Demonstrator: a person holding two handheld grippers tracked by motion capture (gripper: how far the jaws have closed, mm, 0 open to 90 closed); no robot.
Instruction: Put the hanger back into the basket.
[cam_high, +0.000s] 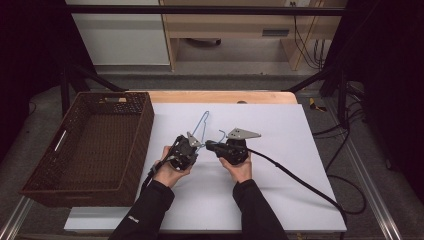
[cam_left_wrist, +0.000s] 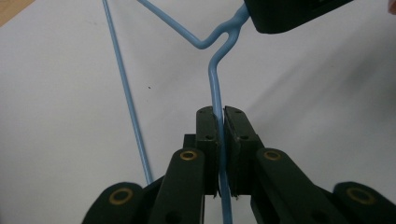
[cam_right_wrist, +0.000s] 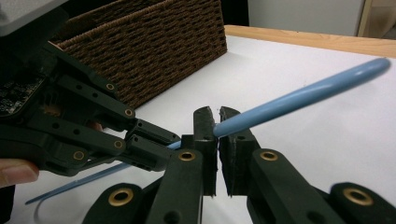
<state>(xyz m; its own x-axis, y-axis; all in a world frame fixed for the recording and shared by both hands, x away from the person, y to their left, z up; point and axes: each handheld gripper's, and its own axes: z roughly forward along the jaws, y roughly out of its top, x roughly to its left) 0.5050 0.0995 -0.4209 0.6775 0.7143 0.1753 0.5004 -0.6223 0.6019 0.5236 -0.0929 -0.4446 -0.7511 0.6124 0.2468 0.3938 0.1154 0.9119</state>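
High view: a light blue wire hanger (cam_high: 202, 127) sits just above the middle of the frame, over the white sheet that covers the counter (cam_high: 280, 190), with both claws fastened to it. The left claw (cam_high: 192, 146) comes in from the lower left on a dark-sleeved arm, and the right claw (cam_high: 212, 146) meets it from the right, its grey three-cornered plate (cam_high: 243, 133) on top and a black cable (cam_high: 300, 182) trailing off toward the lower right. The two claws are just beside each other. A brown woven basket (cam_high: 135, 145) stands at the left of the frame, at the left edge of the white sheet, apart from the hanger.

Left gripper view: the left claw (cam_left_wrist: 219, 122) is clenched on one thin blue wire of the hanger (cam_left_wrist: 215, 88), which runs up from the bottom centre between the pads to the twisted neck near the top of the frame. There the black body of the right claw covers the wire's upper end. A second straight wire of the hanger slants down the left side of the frame.

Right gripper view: the right claw (cam_right_wrist: 217, 122) is clenched on the hanger (cam_right_wrist: 303, 95), whose wire leaves the pads toward the upper right. The left claw (cam_right_wrist: 161, 145) grips the same hanger at the left of centre, with the basket (cam_right_wrist: 159, 42) behind it in the upper left.
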